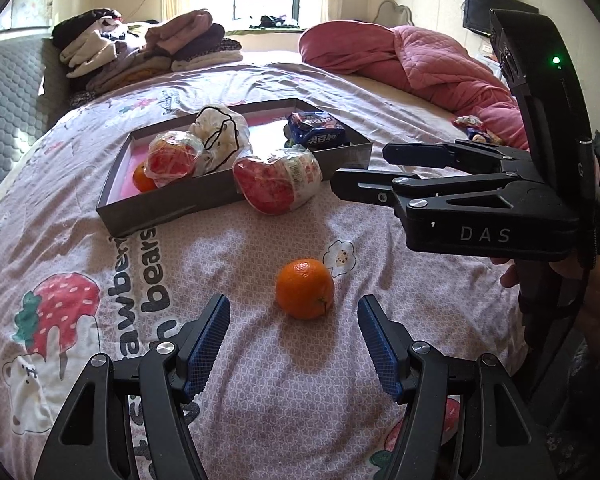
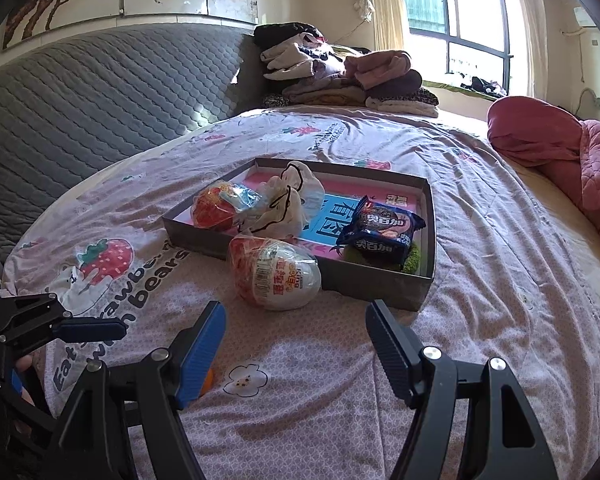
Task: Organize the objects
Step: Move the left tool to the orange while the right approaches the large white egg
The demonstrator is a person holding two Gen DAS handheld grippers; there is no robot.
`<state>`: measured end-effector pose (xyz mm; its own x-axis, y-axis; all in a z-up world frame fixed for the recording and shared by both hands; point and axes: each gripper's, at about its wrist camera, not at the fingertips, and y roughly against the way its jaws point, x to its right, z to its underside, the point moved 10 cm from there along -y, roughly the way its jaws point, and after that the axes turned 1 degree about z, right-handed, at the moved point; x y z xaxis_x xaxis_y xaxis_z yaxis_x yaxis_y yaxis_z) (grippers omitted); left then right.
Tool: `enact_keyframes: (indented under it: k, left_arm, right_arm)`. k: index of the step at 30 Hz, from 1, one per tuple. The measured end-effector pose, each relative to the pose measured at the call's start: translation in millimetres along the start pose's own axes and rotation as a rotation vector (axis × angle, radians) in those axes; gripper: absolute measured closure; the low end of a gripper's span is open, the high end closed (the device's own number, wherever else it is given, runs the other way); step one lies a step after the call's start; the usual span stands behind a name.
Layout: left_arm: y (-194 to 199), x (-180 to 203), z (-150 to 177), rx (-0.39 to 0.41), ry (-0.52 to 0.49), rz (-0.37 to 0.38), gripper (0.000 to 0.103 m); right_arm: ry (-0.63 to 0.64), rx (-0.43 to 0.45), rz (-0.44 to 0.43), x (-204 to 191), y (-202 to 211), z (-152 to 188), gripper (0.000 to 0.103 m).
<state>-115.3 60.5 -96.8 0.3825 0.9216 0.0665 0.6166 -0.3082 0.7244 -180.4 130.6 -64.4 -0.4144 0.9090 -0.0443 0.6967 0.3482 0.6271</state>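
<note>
An orange (image 1: 305,289) lies on the printed bedsheet, just ahead of and between the fingers of my open left gripper (image 1: 293,301); neither finger touches it. A grey tray (image 1: 160,208) holds a wrapped egg toy (image 1: 172,158), a white drawstring bag (image 1: 220,136), a blue biscuit packet (image 1: 318,130) and a small orange (image 1: 142,178). A second wrapped egg (image 2: 276,276) leans on the tray's front wall (image 2: 372,284), outside it. My right gripper (image 2: 295,307) is open and empty, just short of that egg. In the right wrist view only a sliver of the orange (image 2: 208,384) shows.
Folded clothes (image 1: 140,48) are piled at the head of the bed by a grey quilted headboard (image 2: 100,92). A pink quilt (image 1: 420,64) lies bunched on the far right, with small snack packets (image 1: 476,128) beside it. A hand (image 1: 596,292) holds the right gripper.
</note>
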Motion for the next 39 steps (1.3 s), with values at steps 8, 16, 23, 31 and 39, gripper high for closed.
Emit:
enact_keyframes:
  k: [8,16,23,31,39]
  left_arm:
    - [-6.7,-0.8,0.6,-0.007,0.003,0.008,0.035]
    - [-12.6,-1.5,-2.6,-0.002,0.007,0.023,0.035]
    - [-24.2,-3.1,-2.1,-0.022,0.017,0.027,0.035]
    - [-31.9,-4.5,-4.6,-0.024,0.026,0.027,0.035]
    - [-36.6,-4.4,-4.4,-0.031,0.021,0.029,0.035]
  right_arm:
    - [-0.005,-0.006,-0.031,-0.3,-9.7,-1.7,0.031]
    - [-0.022,-0.032,-0.082,0.1,-25.8,-4.8,0.031]
    - [-0.003,-0.066,-0.121,-1.1,-41.1,-5.7,0.031]
    - [0.016,-0.101,-0.131,-0.5,-59.0,-4.4,0.031]
    - [0.019,-0.101,-0.212,-11.7,-68.7,-11.1,0.031]
